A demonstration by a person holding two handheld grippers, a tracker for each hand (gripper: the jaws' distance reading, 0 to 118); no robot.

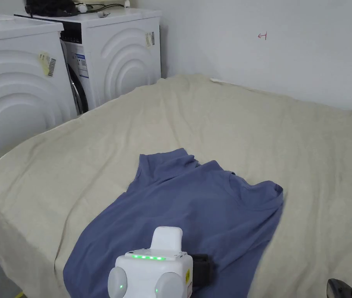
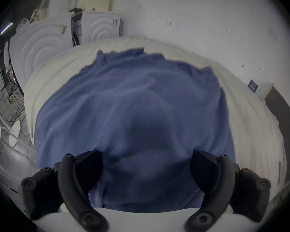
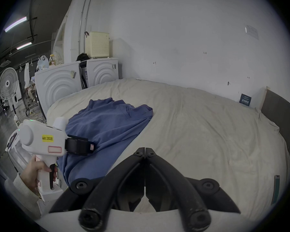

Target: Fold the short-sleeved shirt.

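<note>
A blue short-sleeved shirt (image 1: pixel 183 209) lies on the cream sheet at the near left of the bed, collar toward the wall, its hem hanging off the near edge. One sleeve (image 1: pixel 163 161) pokes out at the far left. My left gripper (image 2: pixel 146 160) hovers just over the shirt's lower part (image 2: pixel 132 110) with its jaws wide apart and nothing between them. It appears as a white body (image 1: pixel 154 271) in the head view and as a white handle held by a hand (image 3: pixel 38 142) in the right gripper view. My right gripper (image 3: pixel 145 149) is shut and empty, over bare sheet right of the shirt (image 3: pixel 107 123).
The bed (image 1: pixel 268 128) is covered by a wrinkled cream sheet, with wide room right of the shirt. Two white washing machines (image 1: pixel 16 89) stand at its left end. A white wall (image 1: pixel 287 46) runs behind the bed. A dark headboard (image 3: pixel 281 115) closes the right end.
</note>
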